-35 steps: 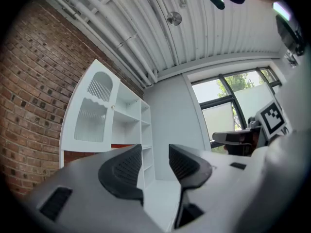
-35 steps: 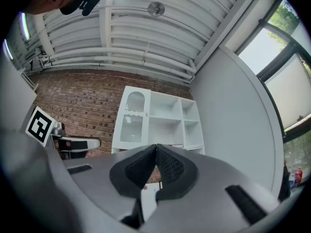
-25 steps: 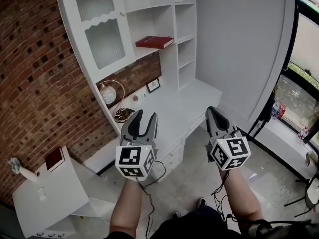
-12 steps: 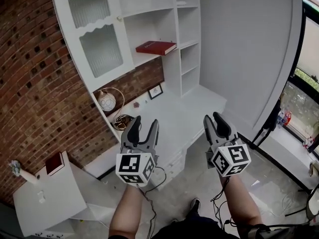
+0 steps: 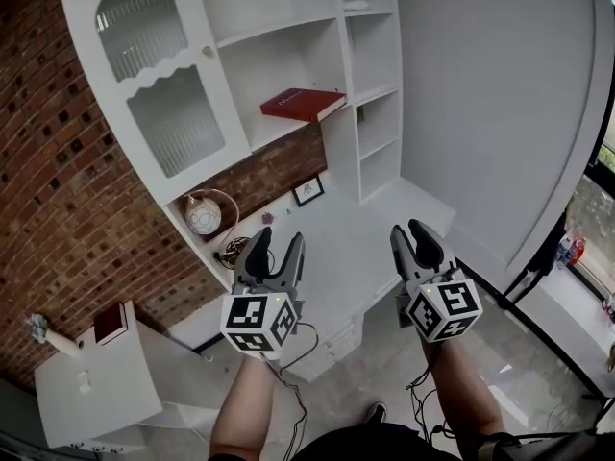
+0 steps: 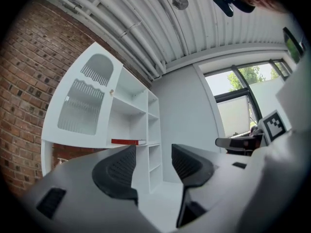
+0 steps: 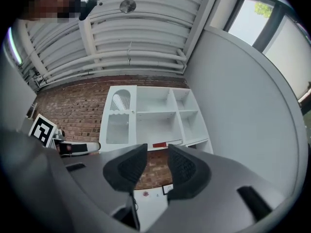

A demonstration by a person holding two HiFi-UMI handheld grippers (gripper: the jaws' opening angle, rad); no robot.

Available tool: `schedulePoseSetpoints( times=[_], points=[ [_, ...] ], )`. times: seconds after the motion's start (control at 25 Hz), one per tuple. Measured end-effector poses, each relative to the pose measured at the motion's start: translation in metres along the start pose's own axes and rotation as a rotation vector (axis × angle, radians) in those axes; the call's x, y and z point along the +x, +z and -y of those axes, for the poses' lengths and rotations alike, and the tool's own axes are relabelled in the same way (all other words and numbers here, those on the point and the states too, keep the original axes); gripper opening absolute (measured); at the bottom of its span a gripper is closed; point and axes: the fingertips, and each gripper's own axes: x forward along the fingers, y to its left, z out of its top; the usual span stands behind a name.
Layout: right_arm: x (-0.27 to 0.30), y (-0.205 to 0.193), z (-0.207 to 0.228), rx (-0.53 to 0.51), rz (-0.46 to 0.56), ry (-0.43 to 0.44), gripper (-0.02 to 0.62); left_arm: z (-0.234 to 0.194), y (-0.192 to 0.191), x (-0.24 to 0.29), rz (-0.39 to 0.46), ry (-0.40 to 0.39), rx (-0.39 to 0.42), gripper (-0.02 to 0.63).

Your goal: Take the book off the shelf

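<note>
red book (image 5: 304, 104) on shelf (image 5: 264, 133), cover blurry; left hand-held gripper (image 5: 279, 235) and right hand-held gripper (image 5: 406, 227) opening, empty.

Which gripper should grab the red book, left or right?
Probably the right gripper: its view shows the red book straight ahead, above the gap between its fingers. The left gripper sees it off to one side. Both grippers' fingers are opening, empty, far from it.
</note>
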Motion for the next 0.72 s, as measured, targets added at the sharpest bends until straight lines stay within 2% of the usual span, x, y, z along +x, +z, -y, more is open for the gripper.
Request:
schedulePoseSetpoints(
  times=[0.16, 0.28, 0.44, 0.72],
  points=[
    [0.021, -0.002, 0.024, 0.001, -0.009, 0.029, 0.117, 0.002, -0.005, 0.028, -0.014, 0.024, -0.023, 0.21],
    [0.032, -0.001, 0.038, -0.027, -0.005, 0.038, 0.117, 0.002, -0.009, 0.044, -0.017, 0.037, -0.068, 0.21],
    [0.046, -0.006, 0.052, -0.013, -0.009, 0.048, 0.117, -0.005, -0.019, 0.062, -0.035, 0.054, -0.122, 0.21],
    [0.072, -0.021, 0.072, -0.005, -0.024, 0.033, 0.117, -0.016, -0.026, 0.097, -0.042, 0.049, -0.116, 0.21]
  ],
)
